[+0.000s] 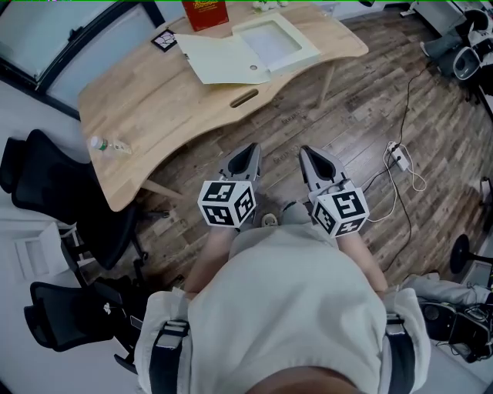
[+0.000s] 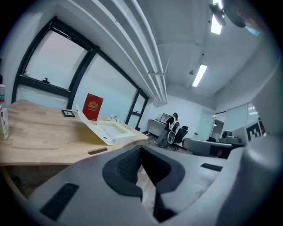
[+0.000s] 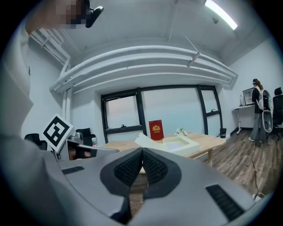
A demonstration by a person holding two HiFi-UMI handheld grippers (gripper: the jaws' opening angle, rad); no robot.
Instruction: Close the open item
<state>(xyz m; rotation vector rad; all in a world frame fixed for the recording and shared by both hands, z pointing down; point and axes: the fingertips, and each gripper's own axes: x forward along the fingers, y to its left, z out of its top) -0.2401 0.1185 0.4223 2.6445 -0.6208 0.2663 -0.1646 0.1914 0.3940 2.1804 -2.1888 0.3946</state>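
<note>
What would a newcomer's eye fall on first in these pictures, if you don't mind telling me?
Most likely the two marker-cubed tools low in the head view: the left claw and the right claw, both shut and empty, held over the wood floor short of the table. Next comes the open white box at the table's far edge, its lid swung out to the left, with a red box upright behind it.
</note>
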